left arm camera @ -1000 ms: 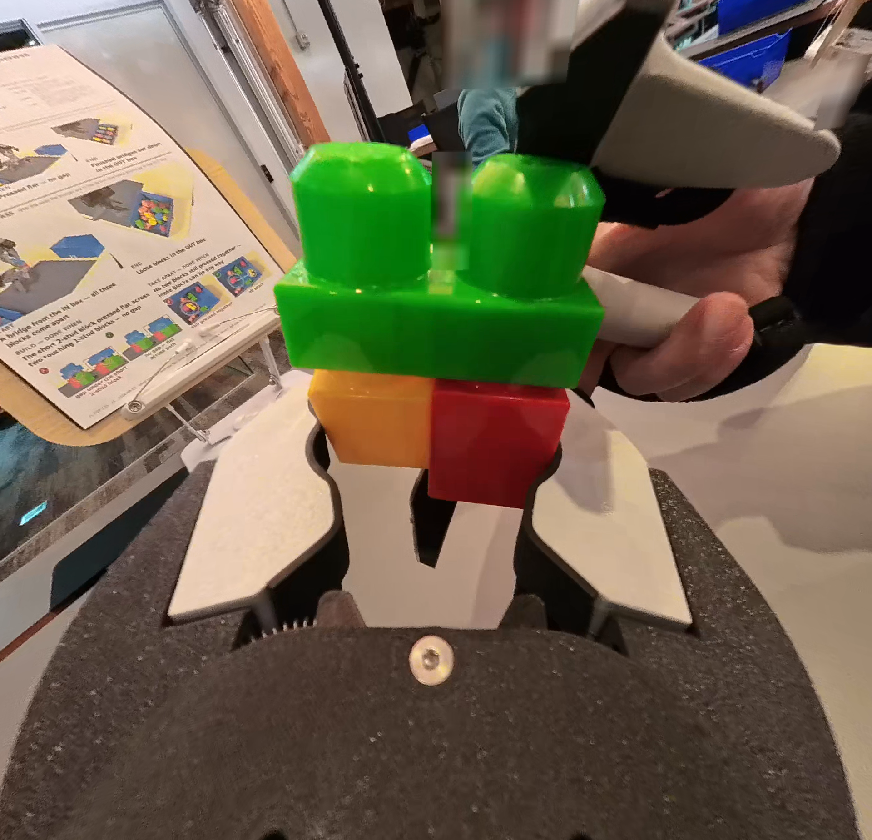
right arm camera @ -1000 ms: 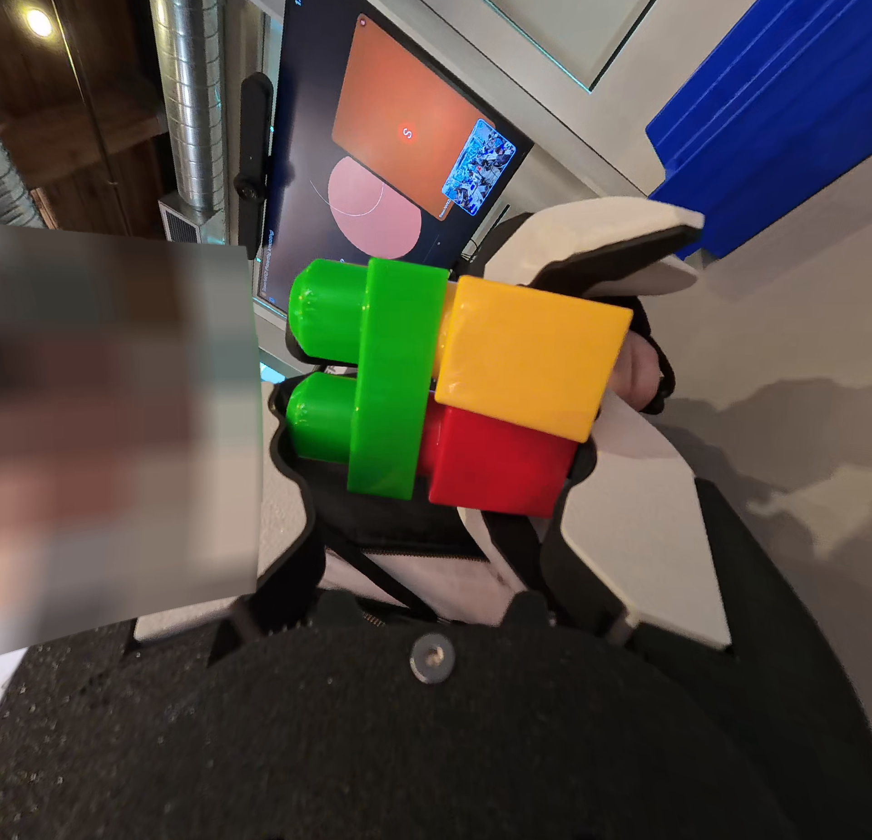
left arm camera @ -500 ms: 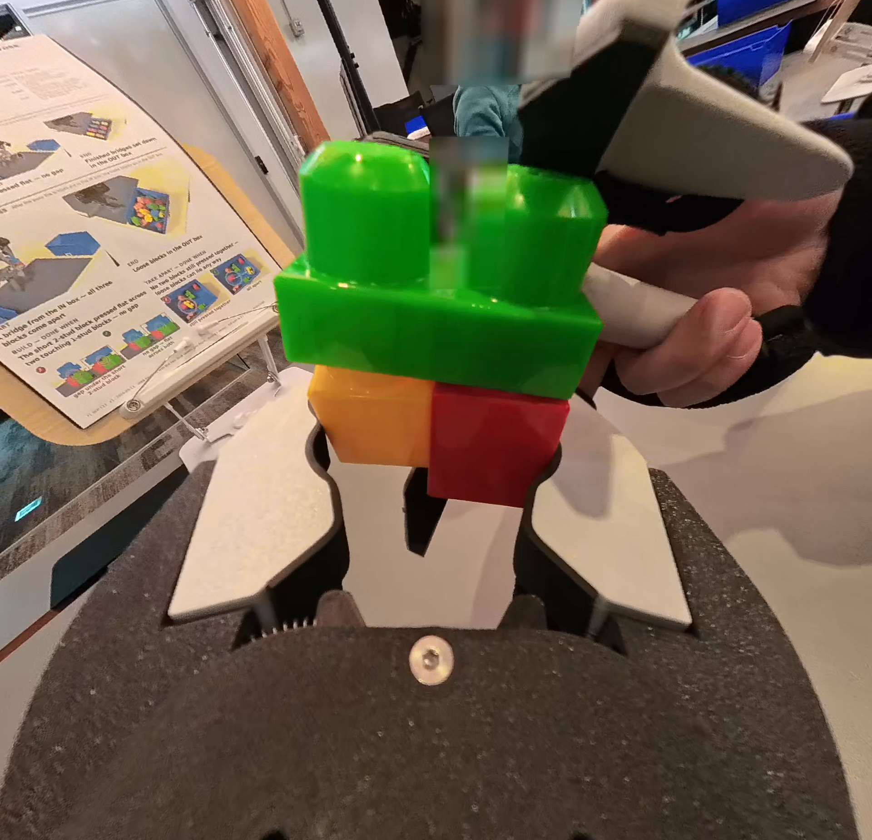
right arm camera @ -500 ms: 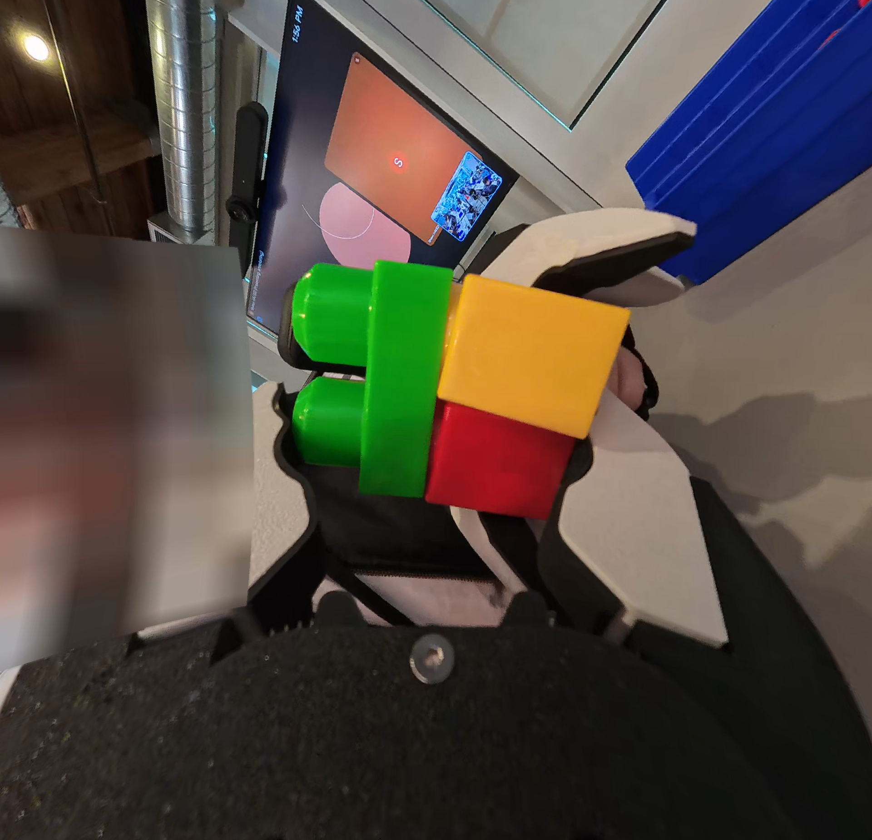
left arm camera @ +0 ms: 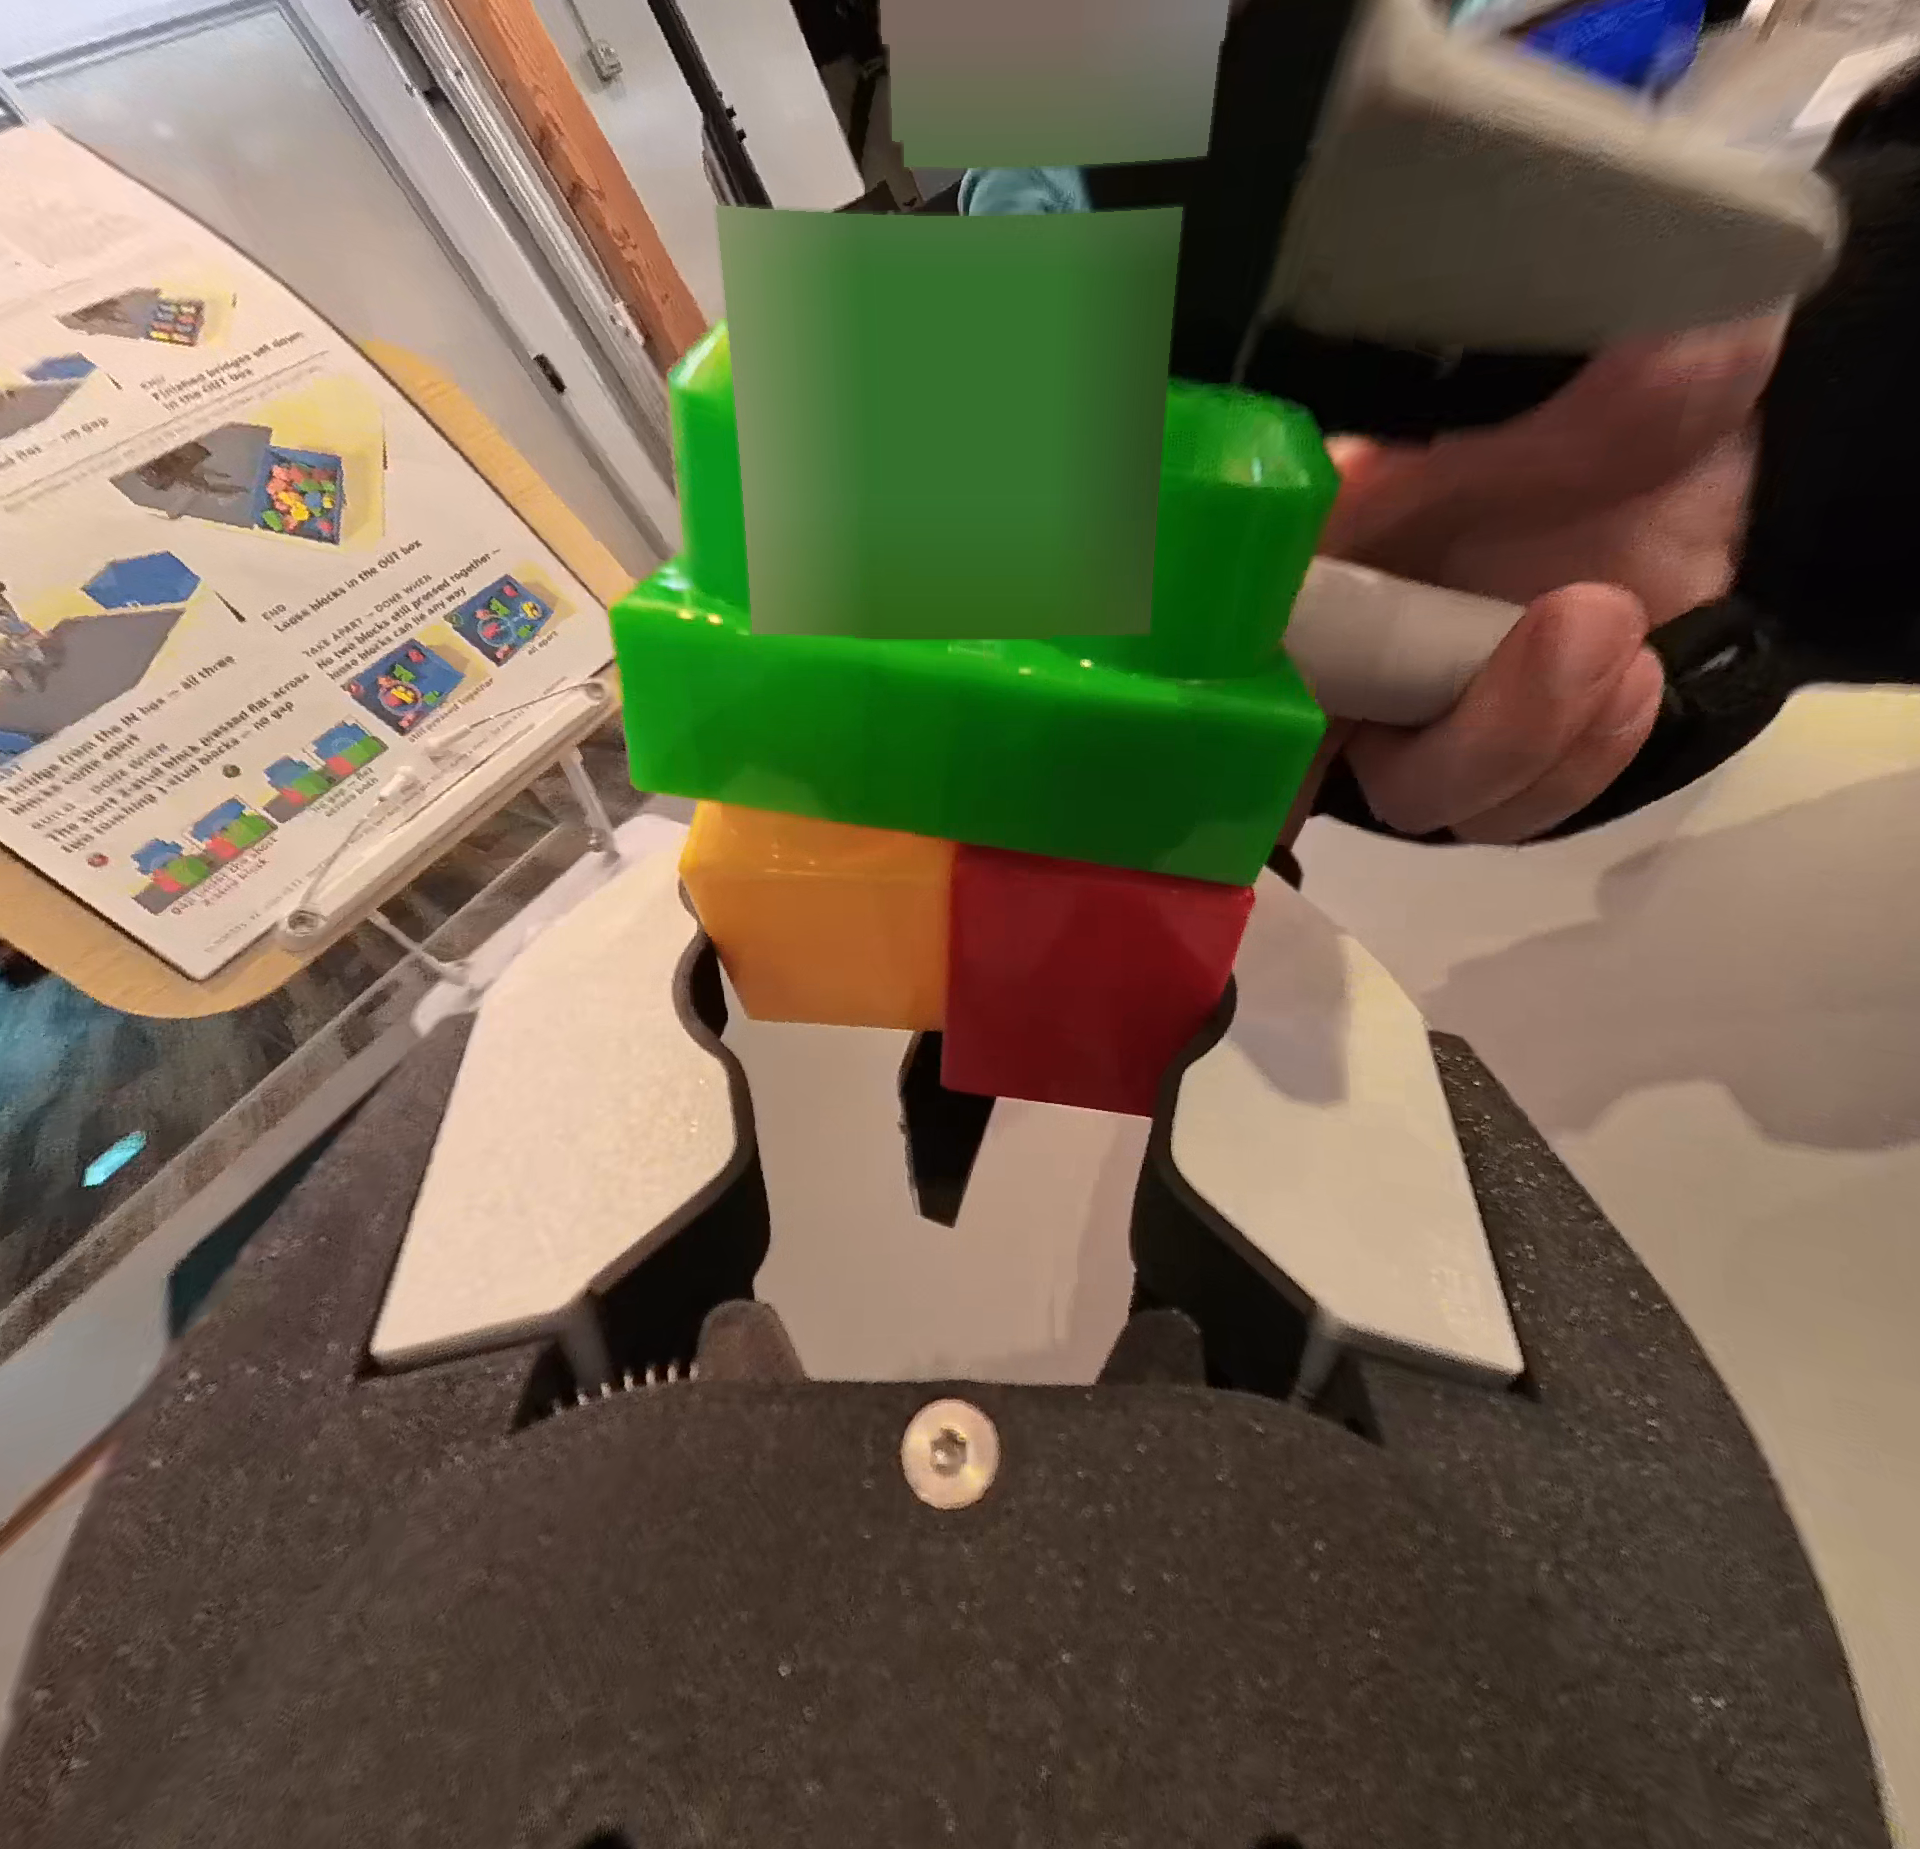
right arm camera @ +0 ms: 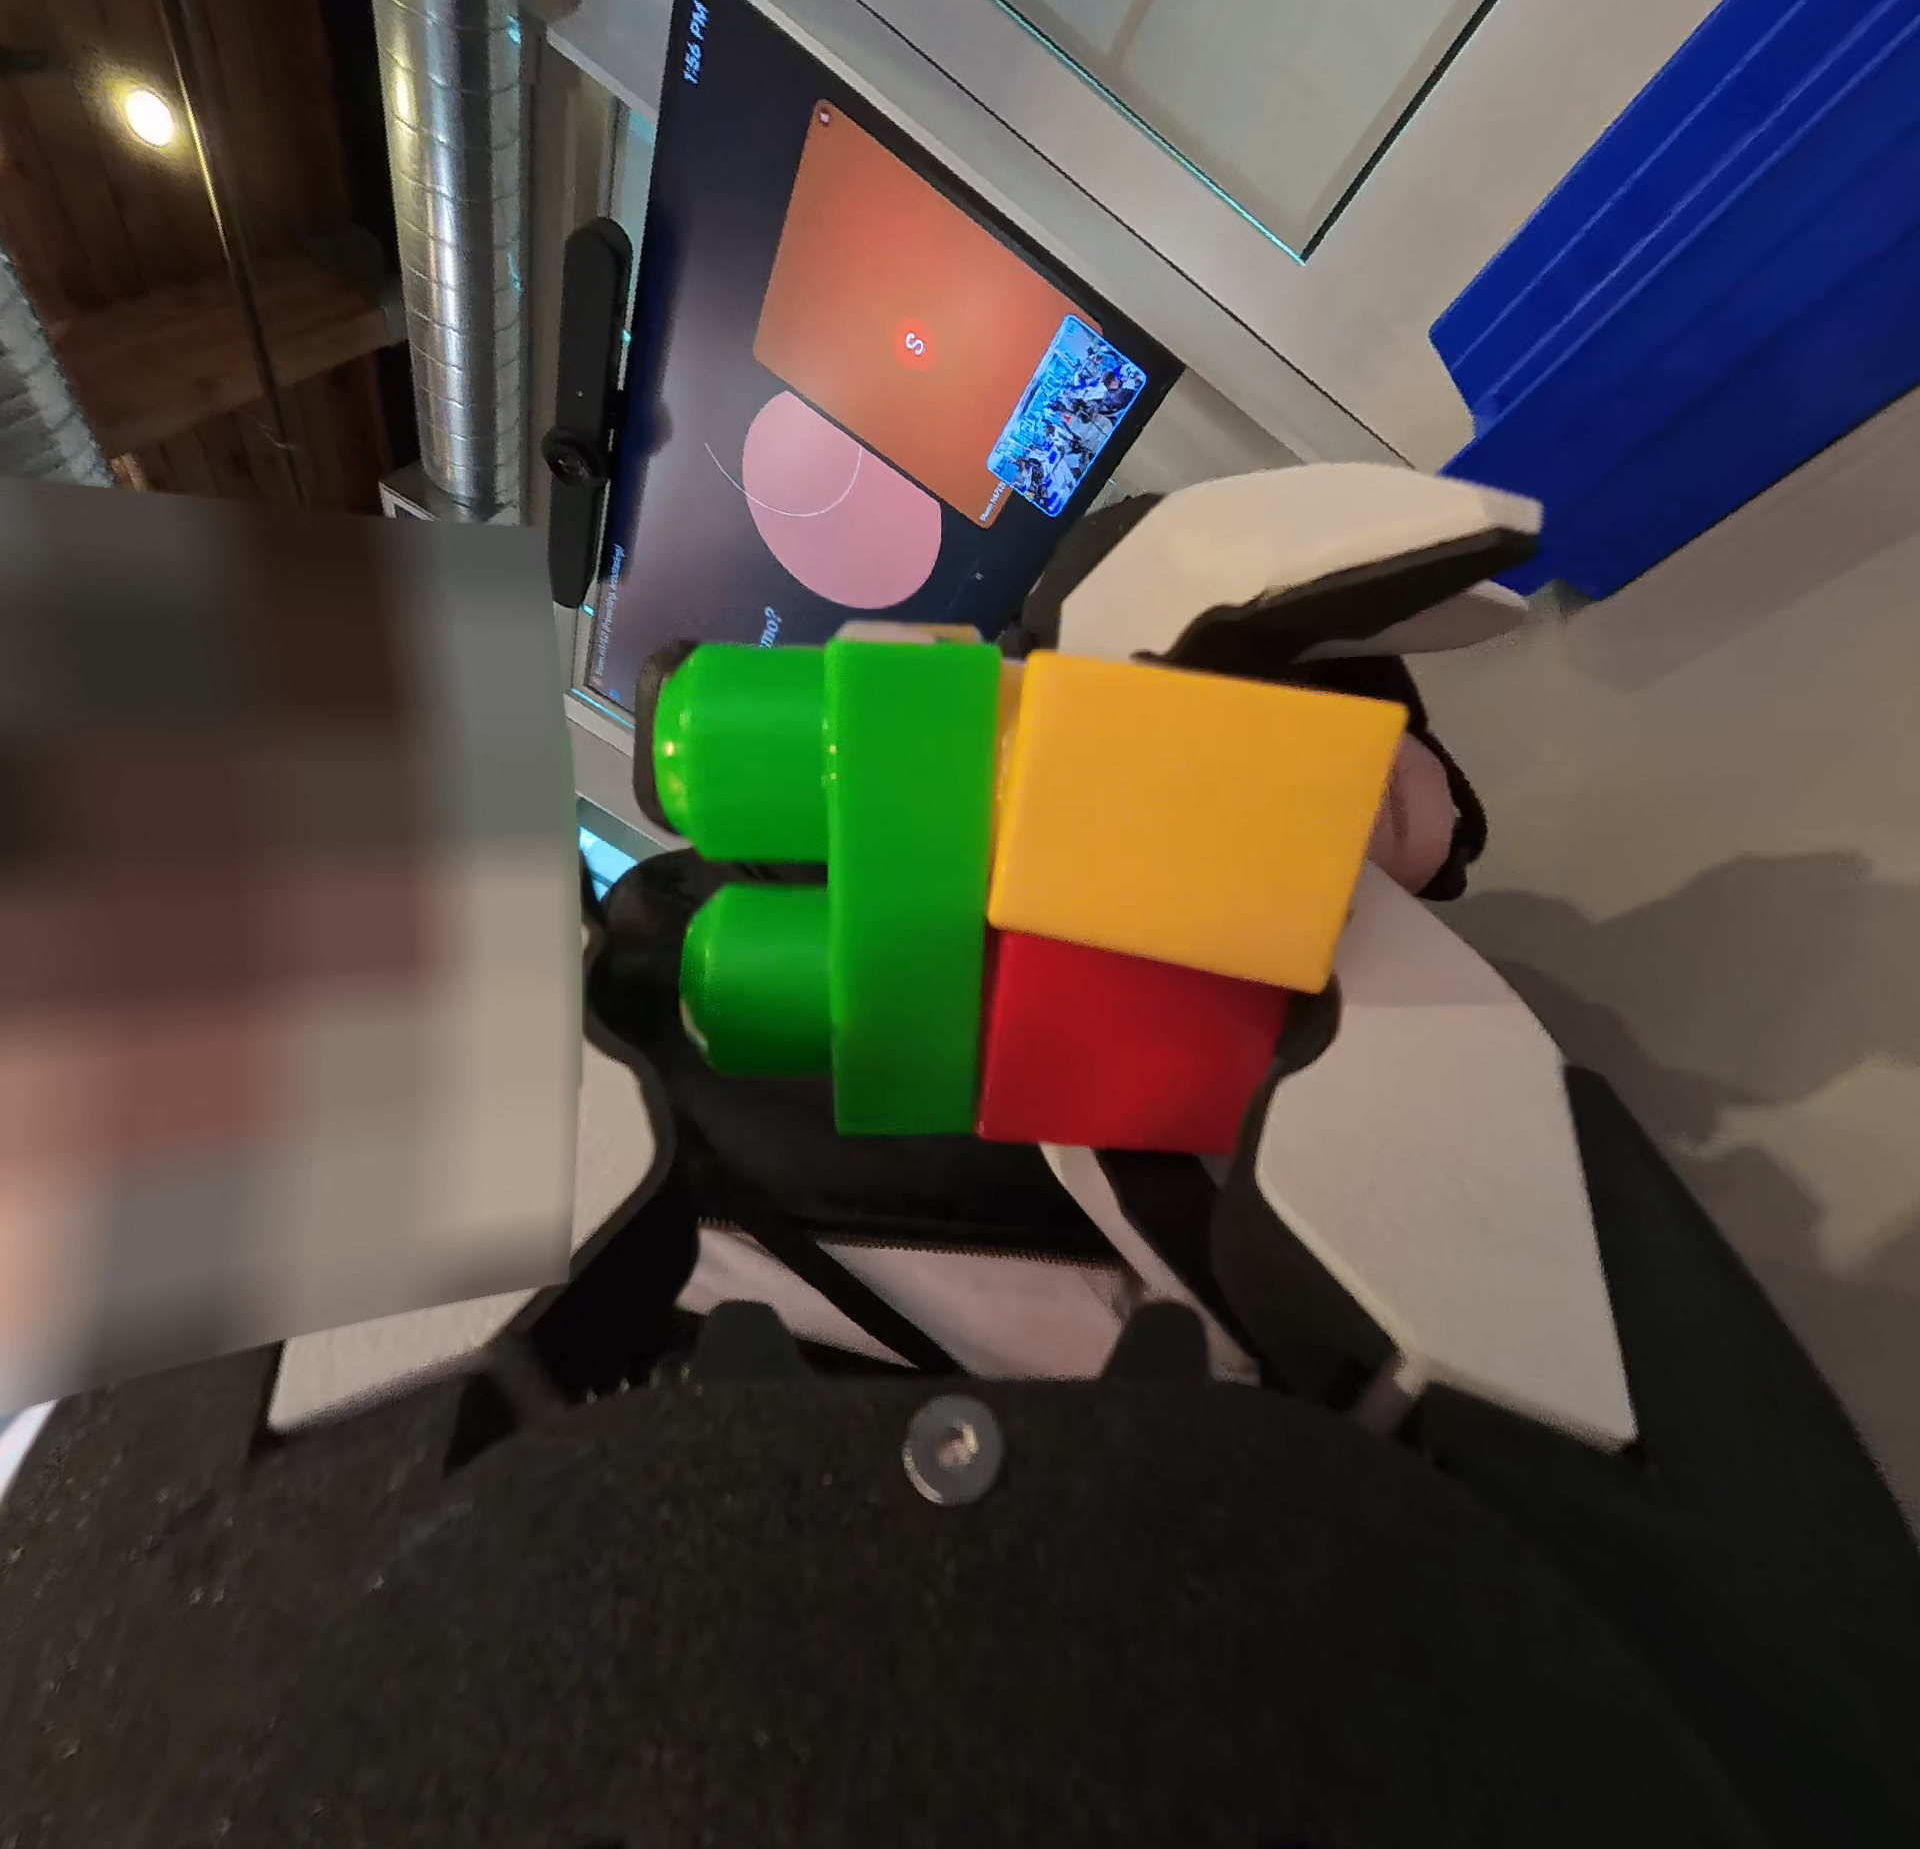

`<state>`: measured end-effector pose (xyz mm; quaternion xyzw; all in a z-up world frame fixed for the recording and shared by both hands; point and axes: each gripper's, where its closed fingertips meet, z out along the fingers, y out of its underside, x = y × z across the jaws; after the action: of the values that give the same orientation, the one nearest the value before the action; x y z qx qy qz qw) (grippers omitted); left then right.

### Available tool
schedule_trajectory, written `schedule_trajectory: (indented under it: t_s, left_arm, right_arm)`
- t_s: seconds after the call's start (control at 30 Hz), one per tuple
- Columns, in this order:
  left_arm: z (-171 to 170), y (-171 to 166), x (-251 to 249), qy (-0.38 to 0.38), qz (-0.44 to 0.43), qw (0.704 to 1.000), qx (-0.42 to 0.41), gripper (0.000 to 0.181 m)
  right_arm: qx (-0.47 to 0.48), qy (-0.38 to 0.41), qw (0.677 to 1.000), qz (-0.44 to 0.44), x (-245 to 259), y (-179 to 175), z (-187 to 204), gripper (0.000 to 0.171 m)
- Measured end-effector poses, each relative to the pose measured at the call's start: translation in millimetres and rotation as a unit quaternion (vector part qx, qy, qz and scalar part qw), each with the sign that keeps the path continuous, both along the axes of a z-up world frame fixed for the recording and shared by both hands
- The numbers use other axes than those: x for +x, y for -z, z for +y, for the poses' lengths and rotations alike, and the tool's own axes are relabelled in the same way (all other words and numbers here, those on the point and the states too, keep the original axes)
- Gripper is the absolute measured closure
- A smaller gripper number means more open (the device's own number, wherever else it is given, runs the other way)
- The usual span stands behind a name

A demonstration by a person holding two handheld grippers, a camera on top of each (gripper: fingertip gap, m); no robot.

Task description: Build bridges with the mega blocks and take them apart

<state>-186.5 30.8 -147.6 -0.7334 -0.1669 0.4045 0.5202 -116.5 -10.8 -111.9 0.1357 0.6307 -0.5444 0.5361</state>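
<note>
A small bridge is held in the air between both grippers. It is a green two-stud block [left arm camera: 966, 750] pressed on a yellow block [left arm camera: 821, 916] and a red block [left arm camera: 1081, 978]. My left gripper [left arm camera: 961, 978] is shut on the yellow and red pair from the sides. My right gripper [right arm camera: 951, 1051] is closed on the bridge lengthwise, with one finger at the green [right arm camera: 904, 885] studs and the other at the red block's [right arm camera: 1122, 1041] base. The yellow block [right arm camera: 1184, 812] lies uppermost there. A patch hides part of the studs.
An instruction poster [left arm camera: 208, 604] on a stand is at the left. A white table [left arm camera: 1662, 1020] lies below. A blue bin [right arm camera: 1714, 241] and a wall monitor [right arm camera: 883, 345] are behind. A hand [left arm camera: 1507, 739] holds the right gripper [left arm camera: 1538, 189], close on the right. The left gripper's tips are roughly 7 cm from the right gripper's.
The bridge has tilted slightly, its green block now sloping down to the right in the left wrist view. The right gripper's body is blurred with motion. Both grips are unchanged.
</note>
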Motion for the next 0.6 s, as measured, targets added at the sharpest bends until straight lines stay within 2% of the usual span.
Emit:
schedule_trajectory:
  t_s: [0.03, 0.07, 0.43, 0.47, 0.53, 0.6]
  left_arm:
    - [1.0, 1.6, -0.2, -0.004, 0.002, 1.000, -0.014, 0.094]
    - [2.8, 1.9, 0.6, -0.001, 0.004, 1.000, -0.019, 0.094]
    - [2.5, 5.6, 0.3, 0.000, -0.003, 1.000, -0.015, 0.094]
    - [2.4, 5.3, 0.9, -0.001, 0.000, 1.000, -0.014, 0.094]
    - [2.1, 2.8, 3.4, -0.001, 0.009, 1.000, -0.008, 0.094]
    - [-0.4, 6.7, 2.8, -0.010, 0.008, 1.000, -0.024, 0.094]
  right_arm:
    - [0.001, 0.002, 1.000, -0.004, -0.4, -0.6, 0.2, 0.045]
    - [0.006, 0.005, 1.000, 0.002, -1.2, 1.5, -0.1, 0.056]
    - [0.013, 0.018, 1.000, 0.004, -2.8, 6.0, -2.9, 0.057]
    - [0.011, 0.019, 1.000, 0.005, -3.0, 6.2, -2.9, 0.053]
    - [0.046, 0.041, 0.998, 0.034, -7.6, 16.8, -4.8, 0.028]
    - [0.062, 0.077, 0.992, 0.077, -18.0, 21.2, -4.4, 0.025]
